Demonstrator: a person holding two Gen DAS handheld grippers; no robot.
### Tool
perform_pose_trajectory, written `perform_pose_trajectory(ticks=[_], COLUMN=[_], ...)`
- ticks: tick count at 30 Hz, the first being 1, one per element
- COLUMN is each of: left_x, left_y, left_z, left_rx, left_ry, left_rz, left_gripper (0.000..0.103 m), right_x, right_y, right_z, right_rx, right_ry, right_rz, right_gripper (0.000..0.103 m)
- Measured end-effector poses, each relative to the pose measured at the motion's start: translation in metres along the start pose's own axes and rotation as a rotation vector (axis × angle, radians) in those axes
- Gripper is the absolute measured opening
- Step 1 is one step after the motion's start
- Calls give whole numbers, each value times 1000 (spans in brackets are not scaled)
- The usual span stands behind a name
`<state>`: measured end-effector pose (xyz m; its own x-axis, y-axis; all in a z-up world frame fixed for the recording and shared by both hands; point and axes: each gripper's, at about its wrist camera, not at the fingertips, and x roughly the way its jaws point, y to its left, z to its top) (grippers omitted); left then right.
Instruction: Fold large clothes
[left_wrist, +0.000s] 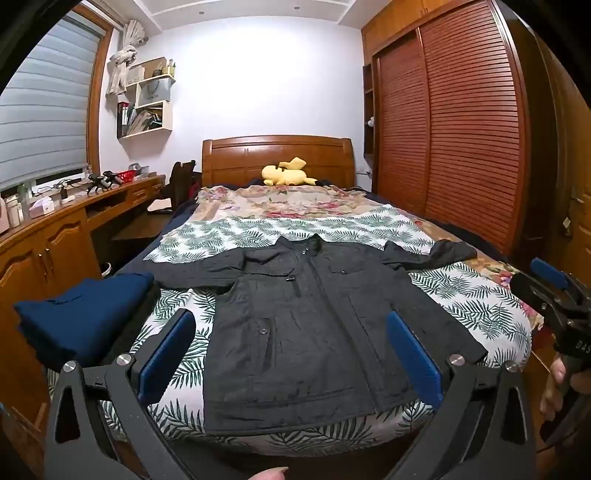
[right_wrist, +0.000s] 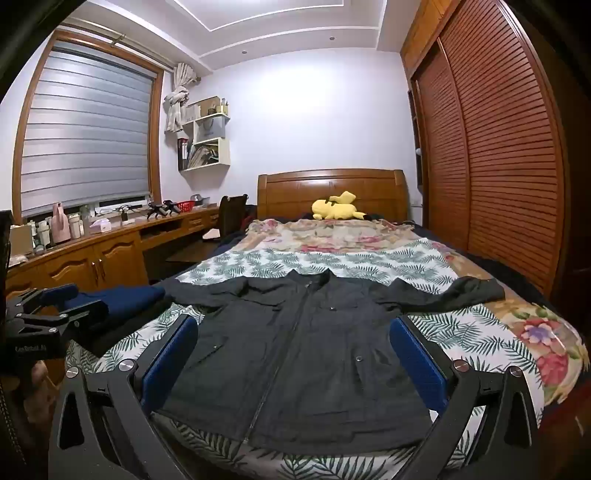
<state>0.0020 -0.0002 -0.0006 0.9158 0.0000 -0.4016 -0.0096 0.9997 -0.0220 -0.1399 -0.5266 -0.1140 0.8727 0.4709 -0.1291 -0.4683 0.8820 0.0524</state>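
Dark grey quilted fabric fills the middle of both views: a large zip-front jacket (left_wrist: 306, 317) lies flat and face-up on the bed (left_wrist: 491, 314), its hem at the foot edge nearest me and its collar pointing toward the wooden headboard (left_wrist: 277, 157). Both sleeves are spread out sideways, the one on the right of the view reaching almost to the bed's side edge by the slatted wooden wardrobe doors (left_wrist: 461, 122). Under the jacket is a white sheet with green leaf print (left_wrist: 369, 225), and beyond that a floral blanket (left_wrist: 280, 201).

At the foot corner on the left of the view sits a folded navy blue garment (left_wrist: 85, 317), just beside the jacket's sleeve. A yellow plush toy (left_wrist: 286, 172) rests at the head edge against the headboard.

My left gripper (left_wrist: 291, 354) hangs above the jacket's lower half with its blue pads spread wide apart, released, nothing between them. My right gripper (right_wrist: 295, 358) is likewise released, wide apart, over the hem and gripping nothing. My right hand (left_wrist: 554, 387) shows at the right rim of the left wrist view.
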Motion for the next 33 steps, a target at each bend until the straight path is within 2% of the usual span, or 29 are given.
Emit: perform_pose_trajectory(ticks=[1, 9, 12, 33], left_x=[-3, -9, -1, -7], left_y=[0, 2, 3, -3], left_z=[-1, -5, -5, 1], left_rx=[-2, 7, 6, 13], left_ry=[-36, -33, -15, -28], left_rz=[6, -1, 4, 5], left_gripper=[103, 103, 103, 103], right_x=[0, -1, -3, -2], right_y=[0, 1, -1, 0], right_z=[0, -2, -4, -1], right_rx=[1, -1, 3, 7], right_ry=[4, 3, 2, 5], right_rz=[2, 1, 5, 14], right_gripper=[103, 103, 103, 103])
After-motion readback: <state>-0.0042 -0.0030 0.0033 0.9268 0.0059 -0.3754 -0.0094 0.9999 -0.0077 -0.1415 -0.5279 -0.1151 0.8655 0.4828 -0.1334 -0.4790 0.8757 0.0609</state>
